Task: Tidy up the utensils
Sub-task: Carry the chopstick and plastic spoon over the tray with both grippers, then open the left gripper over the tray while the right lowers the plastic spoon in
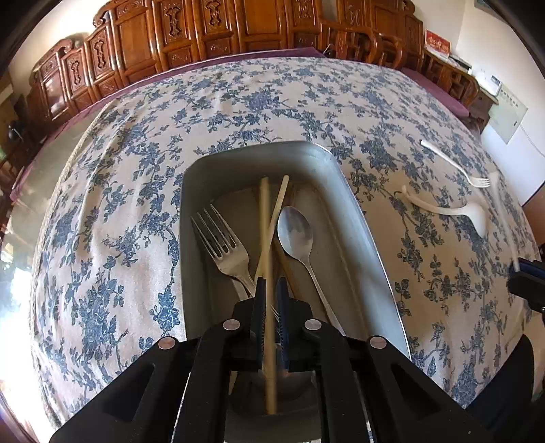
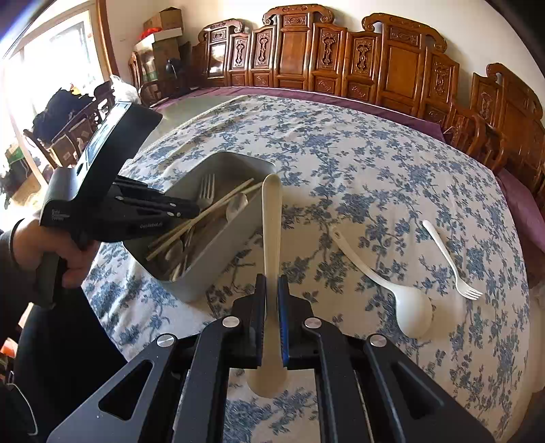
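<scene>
A grey metal tray on the floral cloth holds a metal fork, a metal spoon and a loose chopstick. My left gripper hangs over the tray's near end, shut on another wooden chopstick whose tip points into the tray. In the right wrist view a hand holds that left gripper over the tray. My right gripper is shut on a white plastic spoon, handle forward, just right of the tray.
A white plastic spoon and a white plastic fork lie on the cloth to the right of the tray. Carved wooden chairs line the table's far side. Cardboard boxes stand at the back left.
</scene>
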`<state>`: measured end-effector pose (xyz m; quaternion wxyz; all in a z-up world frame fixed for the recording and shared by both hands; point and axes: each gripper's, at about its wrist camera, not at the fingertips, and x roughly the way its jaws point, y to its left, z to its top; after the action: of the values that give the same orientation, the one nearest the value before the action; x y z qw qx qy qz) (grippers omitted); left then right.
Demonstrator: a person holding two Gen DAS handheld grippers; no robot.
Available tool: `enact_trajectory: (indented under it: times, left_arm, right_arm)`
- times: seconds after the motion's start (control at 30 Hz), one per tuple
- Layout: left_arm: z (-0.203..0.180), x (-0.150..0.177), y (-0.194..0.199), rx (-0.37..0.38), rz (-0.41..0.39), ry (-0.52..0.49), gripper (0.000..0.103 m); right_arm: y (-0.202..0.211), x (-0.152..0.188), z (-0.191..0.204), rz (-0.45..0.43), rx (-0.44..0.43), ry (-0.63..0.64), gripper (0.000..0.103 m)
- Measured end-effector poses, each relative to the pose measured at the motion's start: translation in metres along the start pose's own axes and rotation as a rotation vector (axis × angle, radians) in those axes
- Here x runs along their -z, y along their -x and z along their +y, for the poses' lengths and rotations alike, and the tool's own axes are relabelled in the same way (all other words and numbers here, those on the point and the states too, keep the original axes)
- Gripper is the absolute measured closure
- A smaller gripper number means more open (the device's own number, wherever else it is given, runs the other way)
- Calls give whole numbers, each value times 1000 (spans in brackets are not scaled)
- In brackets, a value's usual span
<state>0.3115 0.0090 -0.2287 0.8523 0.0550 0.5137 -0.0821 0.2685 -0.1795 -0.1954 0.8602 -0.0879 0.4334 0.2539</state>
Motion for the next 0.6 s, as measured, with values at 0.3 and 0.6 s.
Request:
enact_trajectory:
  times: [0.3, 0.6]
  left_arm:
    - [22, 7, 44, -13, -91, 15, 91]
    - [66, 19, 84, -39, -160, 58, 91]
  right_arm:
    - [-13, -35, 25, -23, -47, -4, 94]
    - [-40, -74, 54, -26, -99, -32, 94]
